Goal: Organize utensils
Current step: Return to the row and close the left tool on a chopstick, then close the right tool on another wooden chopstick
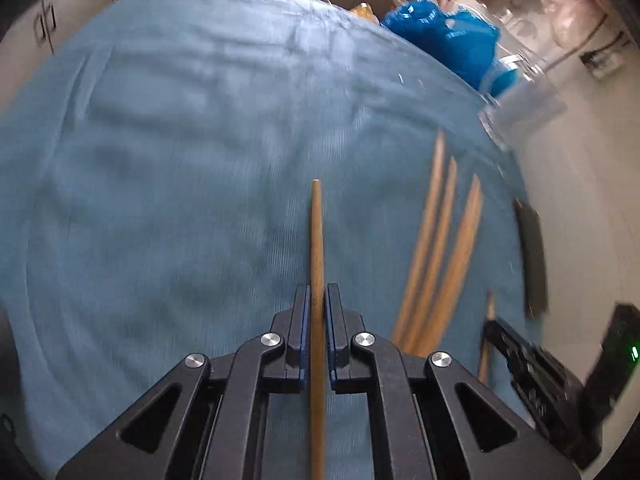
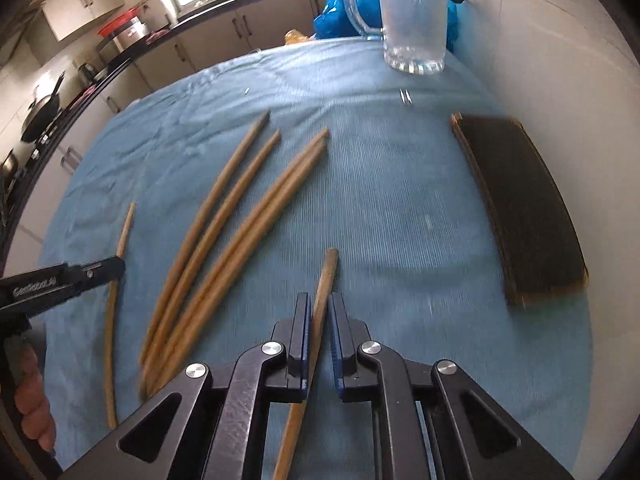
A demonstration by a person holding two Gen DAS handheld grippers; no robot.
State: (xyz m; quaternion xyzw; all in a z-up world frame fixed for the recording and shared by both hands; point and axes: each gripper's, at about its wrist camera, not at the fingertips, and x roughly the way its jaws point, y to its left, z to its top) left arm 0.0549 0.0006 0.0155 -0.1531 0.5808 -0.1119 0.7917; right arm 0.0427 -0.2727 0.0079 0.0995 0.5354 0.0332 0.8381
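Wood: one chopstick [image 1: 317,240] is clamped in the left gripper [image 1: 317,300].
Right gripper [image 2: 319,308]: closed on another chopstick [image 2: 325,280].
Advice: both sticks should be lifted level toward the glass [image 2: 414,20].

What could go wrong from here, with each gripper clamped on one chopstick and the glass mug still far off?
1. The right gripper holds its chopstick slightly skewed between the jaws; it may twist or slip.
2. The left gripper holds its chopstick with a long free end, which could knock the loose chopsticks or the glass mug.
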